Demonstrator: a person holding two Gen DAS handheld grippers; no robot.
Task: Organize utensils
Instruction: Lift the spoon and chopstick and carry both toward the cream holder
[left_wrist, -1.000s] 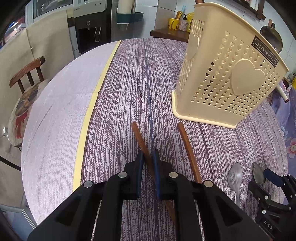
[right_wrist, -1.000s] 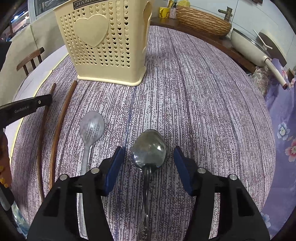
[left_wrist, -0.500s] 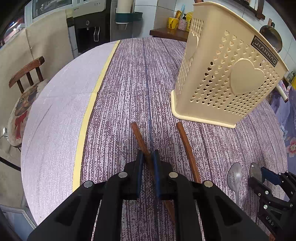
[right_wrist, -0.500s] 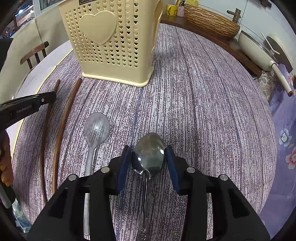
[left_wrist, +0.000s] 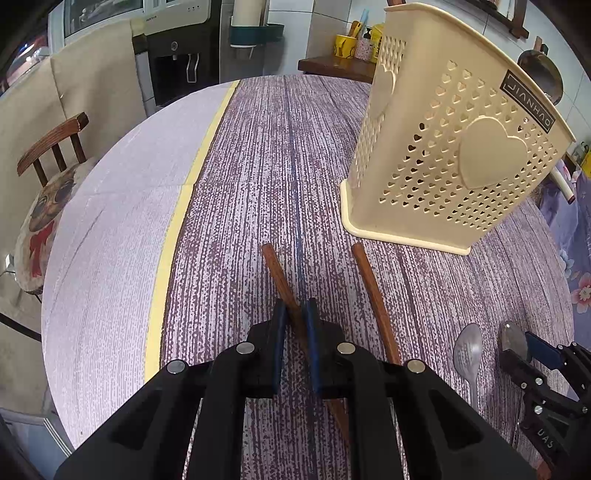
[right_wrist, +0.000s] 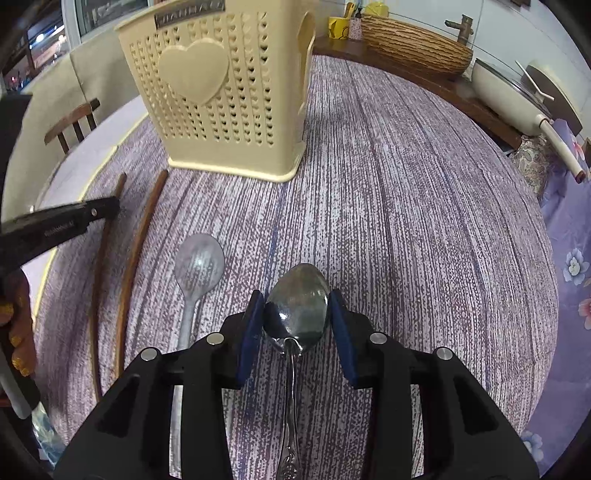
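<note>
- Left claw (left_wrist: 295, 314): clenched on a chopstick (left_wrist: 275, 266), which runs forward between the pads along the surface (left_wrist: 240, 184); the second chopstick (left_wrist: 369, 284) lies just to its right.
- Right claw (right_wrist: 295, 314): its jaws have just been closing and now grasp the bowl of the metal spoon (right_wrist: 299, 302); a pale spoon (right_wrist: 199, 262) lies to its left.
- Holder (right_wrist: 221, 103): upright, ahead of both claws.
- Advice: lift each utensil straight up, keep grips firm, then tip it handle-down over the holder's open top.

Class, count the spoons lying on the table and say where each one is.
2: a shiny metal spoon between the right gripper pads, and a dull grey spoon just left of it.
</note>
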